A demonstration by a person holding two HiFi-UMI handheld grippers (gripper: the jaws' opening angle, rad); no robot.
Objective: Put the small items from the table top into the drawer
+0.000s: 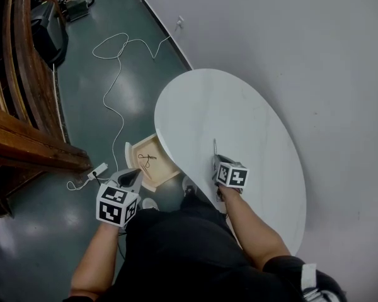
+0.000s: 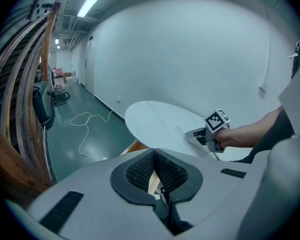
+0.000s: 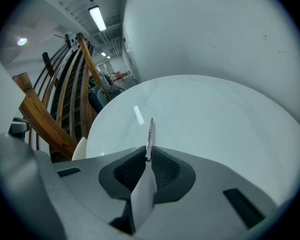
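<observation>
My right gripper [image 1: 218, 160] is shut on a thin silver metal tool [image 3: 150, 133] whose tip sticks out past the jaws, low over the near part of the white oval table [image 1: 239, 115]. In the head view the tool [image 1: 215, 148] shows as a fine line ahead of the jaws. A wooden drawer [image 1: 160, 172] stands open under the table's left edge, with a small dark wiry item [image 1: 146, 160] lying in it. My left gripper [image 1: 133, 176] hangs just in front of the drawer, shut with nothing between its pads [image 2: 140, 171]. The left gripper view also shows the right gripper [image 2: 190, 134].
A white cable [image 1: 113, 74] snakes over the green floor to a power strip [image 1: 97, 170] left of the drawer. Curved wooden rails [image 1: 25, 118] stand at the far left. A pale wall [image 1: 302, 36] runs behind the table.
</observation>
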